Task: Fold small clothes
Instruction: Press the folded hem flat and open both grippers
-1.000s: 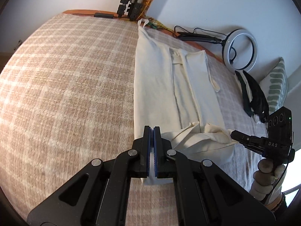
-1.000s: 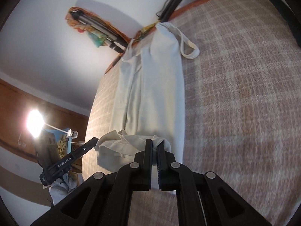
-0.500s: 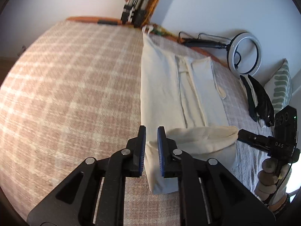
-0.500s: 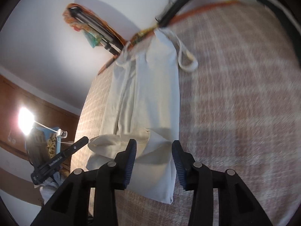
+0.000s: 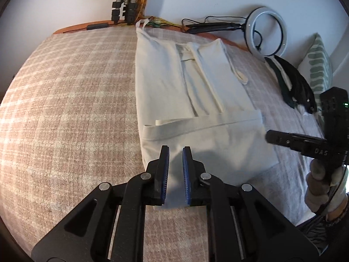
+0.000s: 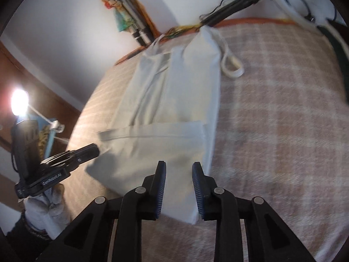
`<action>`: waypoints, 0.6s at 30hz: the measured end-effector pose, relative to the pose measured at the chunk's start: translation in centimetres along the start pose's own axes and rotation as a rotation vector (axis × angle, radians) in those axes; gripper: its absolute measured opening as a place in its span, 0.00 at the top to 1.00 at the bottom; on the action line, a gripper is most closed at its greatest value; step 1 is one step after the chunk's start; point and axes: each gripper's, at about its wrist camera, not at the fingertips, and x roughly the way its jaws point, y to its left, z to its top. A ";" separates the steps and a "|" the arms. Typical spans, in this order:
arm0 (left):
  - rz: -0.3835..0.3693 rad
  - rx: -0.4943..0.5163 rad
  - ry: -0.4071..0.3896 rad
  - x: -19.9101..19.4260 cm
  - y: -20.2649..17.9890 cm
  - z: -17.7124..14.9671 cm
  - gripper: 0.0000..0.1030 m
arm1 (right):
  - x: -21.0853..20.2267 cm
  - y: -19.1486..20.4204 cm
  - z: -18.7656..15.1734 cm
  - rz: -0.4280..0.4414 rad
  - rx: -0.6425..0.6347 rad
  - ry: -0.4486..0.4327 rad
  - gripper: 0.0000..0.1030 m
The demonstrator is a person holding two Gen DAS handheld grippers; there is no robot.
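A cream cloth garment (image 5: 196,100) lies lengthwise on the plaid bedspread (image 5: 72,100), its near end folded back over itself into a flat flap (image 5: 207,139). My left gripper (image 5: 175,150) is open and empty just above the flap's near left corner. My right gripper (image 6: 178,166) is open and empty above the flap's (image 6: 157,144) near right corner. Each gripper shows in the other's view: the right one (image 5: 268,136) at the flap's right edge, the left one (image 6: 96,151) at its left edge. A cloth loop (image 6: 232,67) sticks out at the garment's far right.
A ring light (image 5: 268,32) on a black stand lies at the bed's far right, with dark straps (image 5: 292,85) and a green patterned pillow (image 5: 318,65) beside it. Tripod legs (image 5: 123,6) lean on the wall at the far edge. A bright lamp (image 6: 19,104) shines at left.
Both grippers were shut on the garment's near end, carried it forward over the garment, then opened and let it go. The flap now lies flat and both grippers have drawn back.
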 end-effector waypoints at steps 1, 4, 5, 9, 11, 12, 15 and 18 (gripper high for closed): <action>0.006 -0.004 -0.001 0.1 0.1 0.1 0.90 | -0.3 -0.1 0.1 -0.021 -0.013 -0.014 0.63; 0.013 -0.010 -0.003 0.5 0.5 0.4 0.90 | -0.7 -0.2 0.5 -0.062 -0.034 -0.032 0.60; 0.015 -0.013 0.005 0.8 0.7 0.4 0.90 | -0.6 -0.4 0.6 -0.055 -0.030 -0.024 0.61; 0.028 -0.015 0.017 1.6 1.1 0.5 0.90 | 0.5 -0.3 0.2 -0.059 -0.032 0.017 0.75; 0.036 -0.005 0.012 1.5 1.0 0.5 0.89 | 1.0 -0.1 -0.1 -0.055 -0.047 0.029 0.86; 0.054 0.002 0.013 1.6 0.9 0.5 0.83 | 1.0 0.0 -0.2 -0.061 -0.054 0.031 0.88; 0.075 -0.011 0.001 1.6 1.2 0.5 0.62 | 1.0 0.1 -0.3 -0.069 -0.059 0.026 0.97; 0.069 -0.003 -0.005 1.7 1.1 0.7 0.62 | 0.7 -0.1 -0.4 -0.056 -0.043 0.018 0.98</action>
